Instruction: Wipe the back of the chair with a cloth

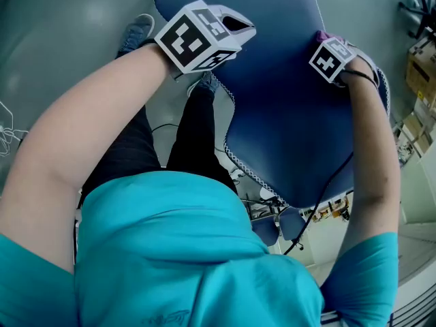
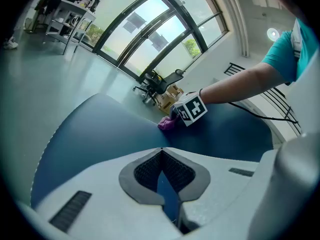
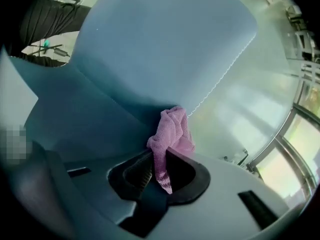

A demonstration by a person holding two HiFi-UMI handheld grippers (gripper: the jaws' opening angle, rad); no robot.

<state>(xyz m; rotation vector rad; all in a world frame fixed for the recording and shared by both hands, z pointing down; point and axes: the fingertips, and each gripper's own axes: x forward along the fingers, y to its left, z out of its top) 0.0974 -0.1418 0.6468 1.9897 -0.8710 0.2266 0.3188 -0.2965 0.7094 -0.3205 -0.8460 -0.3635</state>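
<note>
Pinching a pink cloth (image 3: 170, 134) in the fingers of the right gripper (image 3: 159, 160), bunched against the blue chair back (image 1: 286, 114) close to its stitched edge. Holding the left gripper (image 2: 160, 151) at the opposite edge, fingers pressed together on nothing. Likely to scrape bare fingers on the upholstery if the small wad slips, or to run off the rim.
</note>
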